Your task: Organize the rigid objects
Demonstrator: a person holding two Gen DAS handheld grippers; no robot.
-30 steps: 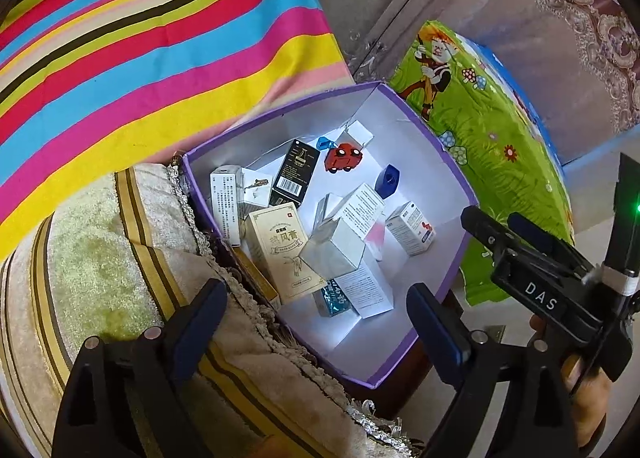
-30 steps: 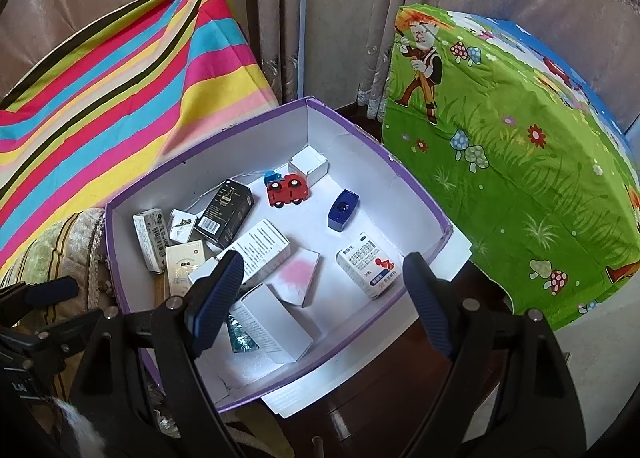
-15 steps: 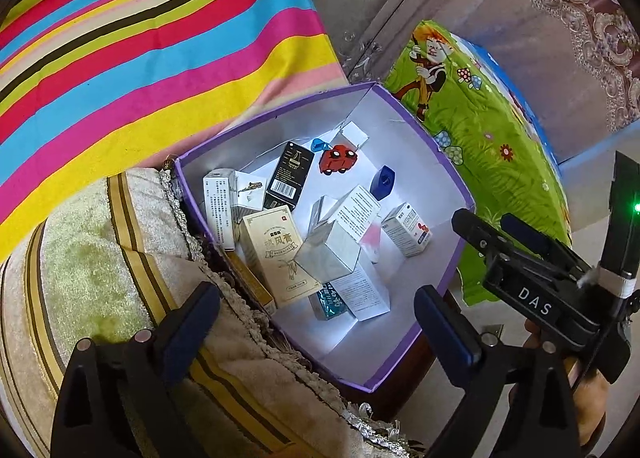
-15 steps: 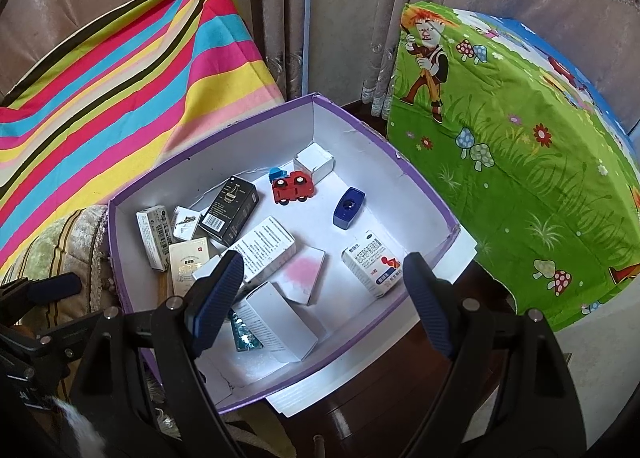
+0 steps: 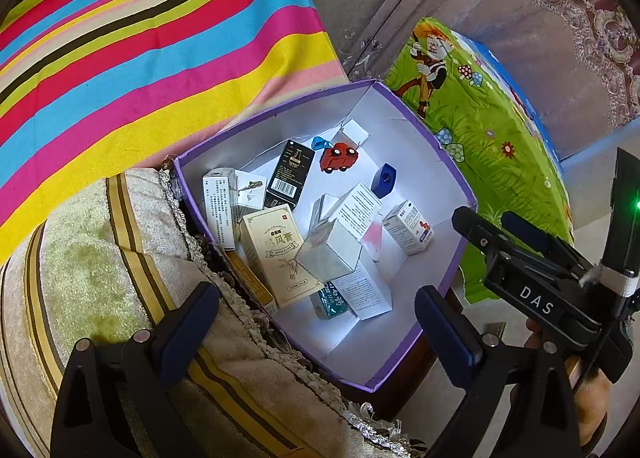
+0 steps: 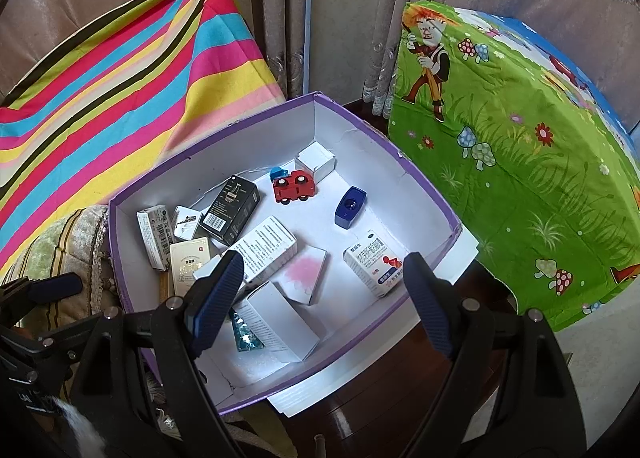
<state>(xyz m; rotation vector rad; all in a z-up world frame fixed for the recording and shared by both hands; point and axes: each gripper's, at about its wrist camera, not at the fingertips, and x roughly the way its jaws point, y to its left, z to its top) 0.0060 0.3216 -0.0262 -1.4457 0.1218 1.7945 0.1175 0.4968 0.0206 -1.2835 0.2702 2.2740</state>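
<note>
We are easing both cameras a little closer to the purple box (image 6: 424, 193) than a second ago; left gripper (image 5: 316, 330) and right gripper (image 6: 320, 298) are hovering spread and empty, while cartons and the red toy car (image 6: 294, 185) are lying jumbled inside.

- Purple-rimmed box (image 6: 420, 181): one.
- Small cartons inside: about ten, some overlapping, exact count uncertain.
- Red toy car (image 6: 294, 185): one.
- Blue sharpener (image 6: 350, 206): one.
- Teal foil packet (image 6: 245, 332): one.
</note>
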